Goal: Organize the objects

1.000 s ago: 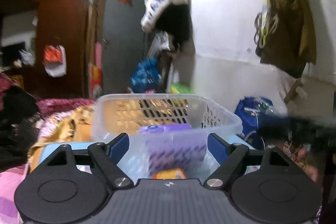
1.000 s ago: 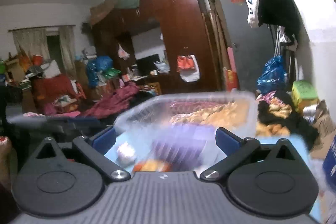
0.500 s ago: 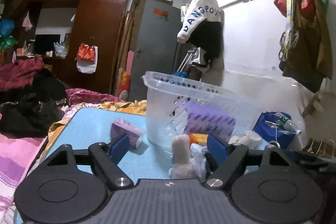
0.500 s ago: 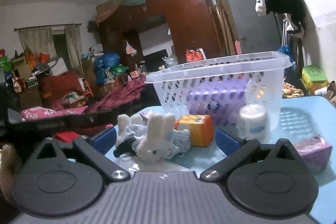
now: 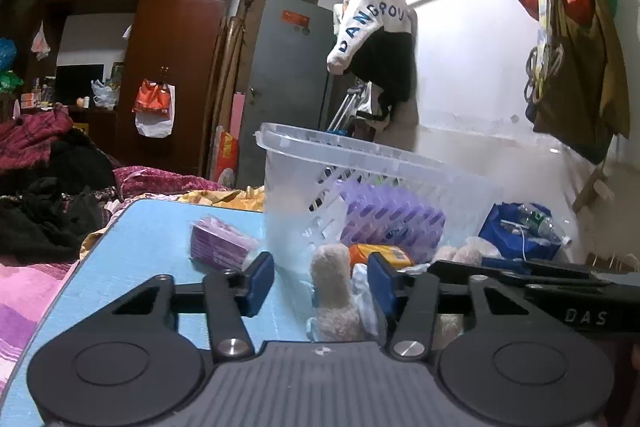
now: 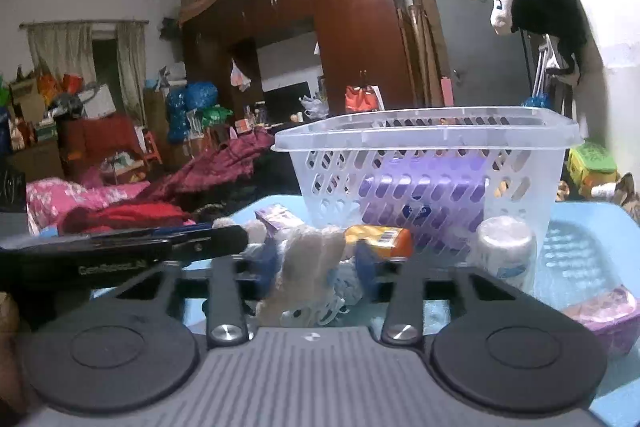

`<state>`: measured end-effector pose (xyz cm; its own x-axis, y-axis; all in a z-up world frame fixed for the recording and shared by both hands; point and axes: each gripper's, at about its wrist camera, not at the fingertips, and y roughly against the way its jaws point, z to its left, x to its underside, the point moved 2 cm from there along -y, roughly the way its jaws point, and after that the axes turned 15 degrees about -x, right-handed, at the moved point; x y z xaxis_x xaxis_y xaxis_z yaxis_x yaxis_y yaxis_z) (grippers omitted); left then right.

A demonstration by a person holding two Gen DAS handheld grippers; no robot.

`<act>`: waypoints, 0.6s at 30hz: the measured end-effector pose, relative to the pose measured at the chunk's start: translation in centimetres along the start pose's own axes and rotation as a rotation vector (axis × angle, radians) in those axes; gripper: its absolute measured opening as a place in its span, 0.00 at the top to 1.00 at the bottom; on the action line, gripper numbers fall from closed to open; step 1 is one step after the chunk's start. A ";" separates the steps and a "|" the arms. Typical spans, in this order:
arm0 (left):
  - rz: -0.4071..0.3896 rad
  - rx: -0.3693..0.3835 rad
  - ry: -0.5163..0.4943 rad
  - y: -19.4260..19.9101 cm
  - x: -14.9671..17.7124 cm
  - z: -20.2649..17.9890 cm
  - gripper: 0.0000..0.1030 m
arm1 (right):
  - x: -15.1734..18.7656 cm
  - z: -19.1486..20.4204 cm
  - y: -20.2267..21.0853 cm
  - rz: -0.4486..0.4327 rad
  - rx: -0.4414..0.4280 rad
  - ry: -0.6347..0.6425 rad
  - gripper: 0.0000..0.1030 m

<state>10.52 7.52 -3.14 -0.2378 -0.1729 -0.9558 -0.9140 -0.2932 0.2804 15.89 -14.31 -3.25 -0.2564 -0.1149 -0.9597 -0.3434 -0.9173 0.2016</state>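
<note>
Presently the plush toy [image 6: 308, 267] stands roughly upright on the tabletop [image 5: 152, 247] before the basket [image 6: 424, 163], long axis near vertical, ears up. My right hand-held gripper [image 6: 316, 267] brackets it, jaws nearly closed; whether they clamp it I cannot tell. My left hand-held gripper [image 5: 320, 281] is apart. One purple pack [image 6: 420, 199] lies in the basket; the orange pack [image 6: 380, 237], roll [image 6: 506, 251] and purple packets [image 5: 220, 241] remain outside.

Clear slotted basket [image 6: 424, 163], purple pack [image 6: 420, 203] inside, pale-blue table [image 5: 152, 247].
</note>
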 end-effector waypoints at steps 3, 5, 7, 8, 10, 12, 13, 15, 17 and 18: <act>0.006 -0.002 -0.013 -0.1 0.3 -0.4 0.78 | 0.1 0.2 0.4 -0.003 0.005 0.024 0.72; 0.003 0.001 -0.013 0.0 0.5 -0.4 0.79 | 0.2 0.2 0.6 -0.008 0.011 0.039 0.75; -0.019 0.001 -0.023 0.5 0.6 -0.5 0.80 | 0.2 0.2 0.9 -0.013 0.007 0.045 0.77; -0.028 0.001 -0.026 0.7 0.6 -0.6 0.81 | 0.3 0.3 1.1 -0.017 0.006 0.053 0.78; -0.050 0.006 -0.032 1.2 0.6 -0.8 0.81 | 0.4 0.3 1.5 -0.028 0.002 0.066 0.80; -0.073 0.010 -0.039 1.9 0.7 -1.0 0.82 | 0.4 0.4 2.0 -0.047 -0.007 0.081 0.80; -0.087 0.015 -0.043 2.3 0.7 -1.1 0.82 | 0.4 0.5 2.4 -0.066 -0.011 0.092 0.80; -0.109 0.029 -0.046 3.0 0.6 -1.3 0.82 | 0.3 0.8 3.1 -0.094 -0.009 0.122 0.81; -0.136 0.041 -0.046 3.7 0.5 -1.5 0.82 | 0.2 1.0 3.9 -0.123 -0.019 0.154 0.81; -0.151 0.044 -0.047 4.1 0.5 -1.5 0.82 | 0.1 1.1 4.2 -0.135 -0.028 0.161 0.82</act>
<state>7.14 4.79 -2.29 -0.1109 -0.0853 -0.9902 -0.9539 -0.2705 0.1301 13.44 -17.79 -2.29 -0.0614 -0.0481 -0.9970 -0.3394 -0.9383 0.0661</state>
